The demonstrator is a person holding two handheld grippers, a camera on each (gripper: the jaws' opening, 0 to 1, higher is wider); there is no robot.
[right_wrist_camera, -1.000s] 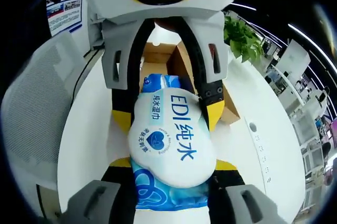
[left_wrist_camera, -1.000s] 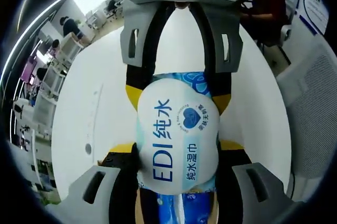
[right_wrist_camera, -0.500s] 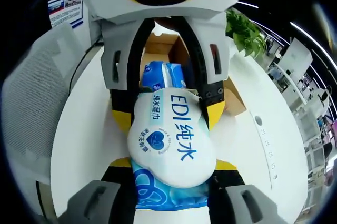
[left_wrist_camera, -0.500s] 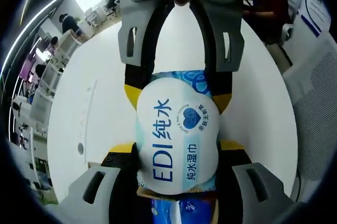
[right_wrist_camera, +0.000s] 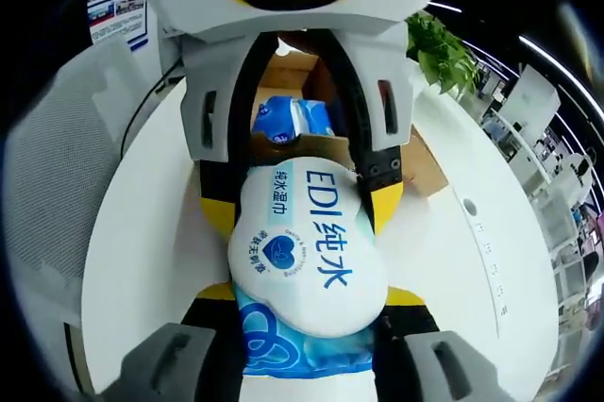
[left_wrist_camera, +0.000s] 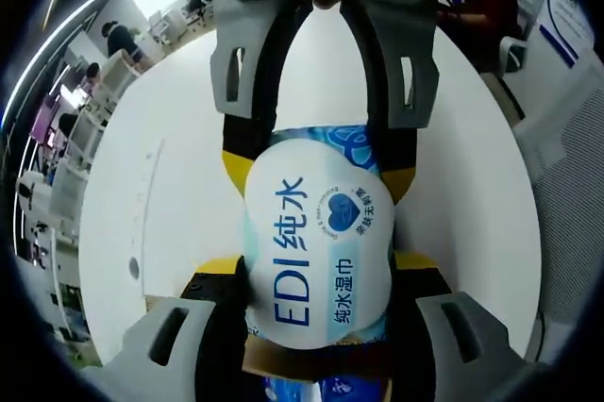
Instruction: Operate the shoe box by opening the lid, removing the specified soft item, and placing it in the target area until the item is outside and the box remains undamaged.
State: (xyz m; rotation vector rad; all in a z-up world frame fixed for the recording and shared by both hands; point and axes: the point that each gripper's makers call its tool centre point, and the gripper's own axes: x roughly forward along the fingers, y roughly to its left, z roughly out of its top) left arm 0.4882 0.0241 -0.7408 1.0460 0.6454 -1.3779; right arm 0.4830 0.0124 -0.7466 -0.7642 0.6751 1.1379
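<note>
Wipes pack (left_wrist_camera: 316,242) pinched end to end between left tongs (left_wrist_camera: 319,275) and right tongs (right_wrist_camera: 311,303), aloft over the white counter (left_wrist_camera: 179,175) with the open shoe box (right_wrist_camera: 302,76) beyond, so carry both level, no squeezing, and lower it well clear of cardboard.

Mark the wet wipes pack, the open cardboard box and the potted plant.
wet wipes pack (right_wrist_camera: 307,256), right gripper view, white label.
cardboard box (right_wrist_camera: 326,148), right gripper view, near wall.
potted plant (right_wrist_camera: 436,48), right gripper view, leaves.
</note>
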